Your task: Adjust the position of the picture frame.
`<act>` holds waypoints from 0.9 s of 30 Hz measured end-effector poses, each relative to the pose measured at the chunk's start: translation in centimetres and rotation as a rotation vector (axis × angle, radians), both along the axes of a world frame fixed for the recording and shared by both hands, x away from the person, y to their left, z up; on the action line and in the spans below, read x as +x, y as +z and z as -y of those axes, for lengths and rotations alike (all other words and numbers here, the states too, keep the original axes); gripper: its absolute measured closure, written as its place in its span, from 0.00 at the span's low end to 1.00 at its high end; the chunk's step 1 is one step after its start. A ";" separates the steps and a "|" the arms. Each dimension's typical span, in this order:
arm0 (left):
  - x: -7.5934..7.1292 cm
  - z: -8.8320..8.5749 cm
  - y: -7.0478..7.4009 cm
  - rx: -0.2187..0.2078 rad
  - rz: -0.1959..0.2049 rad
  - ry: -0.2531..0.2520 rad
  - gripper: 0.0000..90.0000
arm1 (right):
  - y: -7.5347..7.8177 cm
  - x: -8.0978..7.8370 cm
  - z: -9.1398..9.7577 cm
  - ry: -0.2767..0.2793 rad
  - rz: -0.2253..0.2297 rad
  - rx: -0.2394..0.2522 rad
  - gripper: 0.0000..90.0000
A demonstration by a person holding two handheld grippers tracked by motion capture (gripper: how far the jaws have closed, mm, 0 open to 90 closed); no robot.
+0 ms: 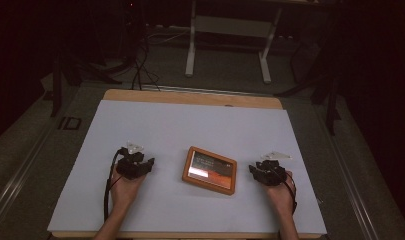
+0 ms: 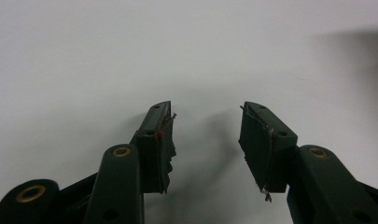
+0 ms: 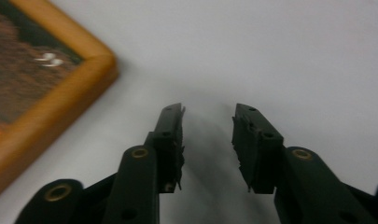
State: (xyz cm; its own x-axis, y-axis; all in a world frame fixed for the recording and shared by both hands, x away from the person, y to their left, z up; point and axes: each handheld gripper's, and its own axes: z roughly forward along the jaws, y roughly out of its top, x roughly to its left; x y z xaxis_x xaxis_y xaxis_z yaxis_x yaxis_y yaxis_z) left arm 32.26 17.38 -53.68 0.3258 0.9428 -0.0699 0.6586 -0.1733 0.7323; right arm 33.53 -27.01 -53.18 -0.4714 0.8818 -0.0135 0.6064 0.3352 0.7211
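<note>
A white table top takes up the middle of the high view. The one obstacle on it is a wooden picture frame, lying flat just below centre. The left gripper sits at lower left, well apart from the frame, with bare surface between them. The right gripper sits at lower right, near the frame's right edge, with a narrow bare strip between. Both pairs of jaws stand apart with nothing in the gaps. The whole upper half of the table lies open for passing.
</note>
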 end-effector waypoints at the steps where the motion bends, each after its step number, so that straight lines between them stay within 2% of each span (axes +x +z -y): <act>1: -0.2 0.2 0.2 -0.001 0.003 -0.020 0.60 | 0.0 0.0 0.0 0.000 0.000 0.000 0.70; 2: -0.5 0.4 0.4 -0.008 0.013 -0.047 0.61 | 0.2 -0.1 -0.3 0.026 0.008 0.000 0.71; 3: -0.6 0.5 0.5 -0.013 0.019 -0.063 0.61 | 0.2 -0.1 -0.3 0.026 0.008 0.000 0.71; 4: -1.1 0.8 0.8 -0.004 0.025 -0.092 0.62 | 0.2 -0.2 -0.5 0.044 0.012 -0.004 0.72; 5: -1.1 0.8 0.8 -0.004 0.025 -0.092 0.63 | 0.2 -0.2 -0.5 0.044 0.012 -0.004 0.72; 6: -1.4 0.8 1.1 -0.023 0.037 -0.111 0.64 | 0.1 -0.3 -0.8 0.069 0.010 -0.005 0.76; 11: -1.9 1.0 1.5 -0.052 0.044 -0.152 0.68 | 0.2 -0.2 -1.1 0.109 0.006 0.000 0.79; 18: -2.6 1.5 1.8 -0.088 0.046 -0.220 0.72 | 0.2 -0.3 -1.3 0.126 0.006 0.002 0.80; 21: -2.8 1.8 2.0 -0.083 0.048 -0.251 0.72 | 0.2 -0.3 -1.2 0.132 0.008 0.016 0.79; 27: -3.0 2.3 2.1 -0.086 0.042 -0.287 0.74 | 0.1 -0.3 -1.4 0.139 0.007 0.006 0.78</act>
